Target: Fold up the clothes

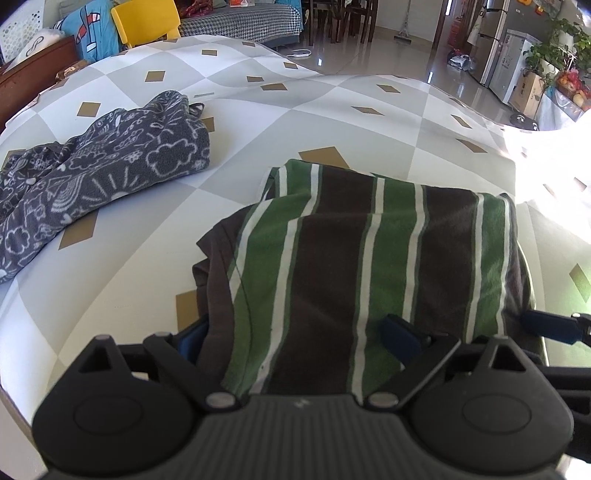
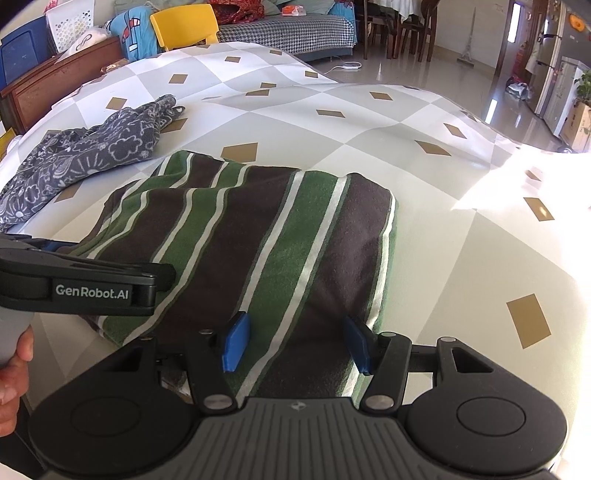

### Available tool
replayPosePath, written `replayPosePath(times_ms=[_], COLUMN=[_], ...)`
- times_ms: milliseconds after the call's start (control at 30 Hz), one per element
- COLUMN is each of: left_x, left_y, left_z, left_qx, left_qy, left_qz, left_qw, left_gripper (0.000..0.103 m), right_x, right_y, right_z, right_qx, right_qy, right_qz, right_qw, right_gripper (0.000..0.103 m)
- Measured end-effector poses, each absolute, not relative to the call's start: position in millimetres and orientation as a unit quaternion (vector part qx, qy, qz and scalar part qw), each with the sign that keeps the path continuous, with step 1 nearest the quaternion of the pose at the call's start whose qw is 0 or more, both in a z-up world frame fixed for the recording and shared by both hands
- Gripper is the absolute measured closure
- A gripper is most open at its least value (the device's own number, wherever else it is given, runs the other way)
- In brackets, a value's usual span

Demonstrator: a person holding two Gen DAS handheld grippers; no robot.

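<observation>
Mid-fold on striped garment (image 2: 251, 236) at near edge of bench (image 2: 461, 258), left gripper (image 1: 299, 332) and right gripper (image 2: 295, 343) jaws wide astride its near hem; patterned garment (image 1: 103, 170) crumpled far left; next needs closing on hem.

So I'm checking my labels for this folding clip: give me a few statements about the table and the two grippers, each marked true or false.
1. The striped garment lies folded on the table. True.
2. The grey patterned garment is stacked on the striped one. False: it lies apart, to the left.
3. The right gripper is open, its fingers astride the striped garment's near edge. True.
4. The left gripper is shut on the patterned garment. False: it is open, at the striped one.
5. A yellow chair stands beyond the table. True.
</observation>
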State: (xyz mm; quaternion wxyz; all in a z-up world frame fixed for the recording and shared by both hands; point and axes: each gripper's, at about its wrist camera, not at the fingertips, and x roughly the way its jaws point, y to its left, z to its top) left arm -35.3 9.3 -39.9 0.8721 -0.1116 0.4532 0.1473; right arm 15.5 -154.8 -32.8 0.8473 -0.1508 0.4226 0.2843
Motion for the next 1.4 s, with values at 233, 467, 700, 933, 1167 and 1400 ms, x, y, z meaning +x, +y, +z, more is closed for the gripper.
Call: replayPosePath(times_ms=[233, 467, 700, 933, 1167, 1400], left_x=[-30.3, -26.2, -24.5, -23.1, -22.7, -24.2], left_y=[-5.1, -20.4, -34.2, -45.9, -55.9, -64.4], left_z=[-40.6, -41.0, -41.5, -41.1, -40.1, -37.5], left_qx=[-0.105, -0.096, -0.085, -0.079, -0.074, -0.061], left_qy=[0.453, 0.452, 0.451, 0.451, 0.453, 0.450], left_qz=[0.137, 0.122, 0.110, 0.094, 0.077, 0.071], left_qw=[0.875, 0.878, 0.882, 0.884, 0.885, 0.888], left_gripper=[0.008, 0.008, 0.008, 0.008, 0.008, 0.007], right_x=[17.6, 18.4, 19.0, 17.6, 15.9, 14.1], right_y=[-168.2, -182.2, -195.4, -207.1, -217.5, -226.7], right_z=[-31.4, -30.1, -28.8, -27.4, -25.9, -23.8], right_qx=[-0.143, -0.135, -0.127, -0.122, -0.115, -0.106], right_qy=[0.428, 0.434, 0.440, 0.446, 0.450, 0.453], right_qz=[0.269, 0.253, 0.238, 0.223, 0.215, 0.210], right_qw=[0.851, 0.854, 0.857, 0.858, 0.859, 0.860], right_gripper=[0.049, 0.048, 0.048, 0.048, 0.048, 0.048])
